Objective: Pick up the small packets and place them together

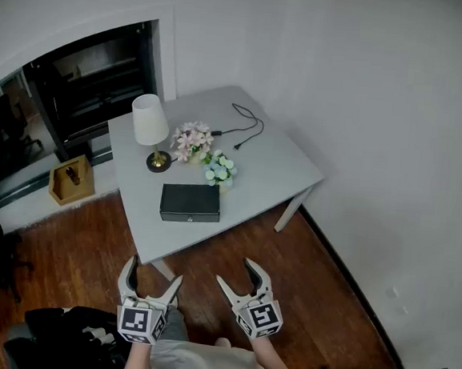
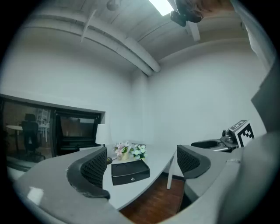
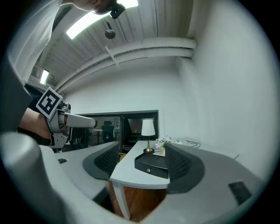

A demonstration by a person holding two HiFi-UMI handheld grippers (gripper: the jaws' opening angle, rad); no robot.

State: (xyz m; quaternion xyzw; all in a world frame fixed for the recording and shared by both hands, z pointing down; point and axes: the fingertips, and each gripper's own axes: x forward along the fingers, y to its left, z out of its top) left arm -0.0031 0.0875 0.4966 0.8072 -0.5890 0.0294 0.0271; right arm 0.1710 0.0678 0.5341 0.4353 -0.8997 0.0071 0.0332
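White-walled room, grey table (image 1: pixel 281 164), no small packets in sight.
Head view: left gripper (image 1: pixel 155 273) and right gripper (image 1: pixel 235 273) hang short of the table's near edge, where a black box (image 1: pixel 190 202) lies. Left gripper view: jaws apart, empty. Right gripper view: likewise. Packets, perhaps boxed, should be light, limp and slippery; pinch each by a flat edge.

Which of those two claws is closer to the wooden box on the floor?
Left. In the head view the left gripper hovers below and slightly right of the wooden box; the right gripper hovers farther right, beyond the left one.
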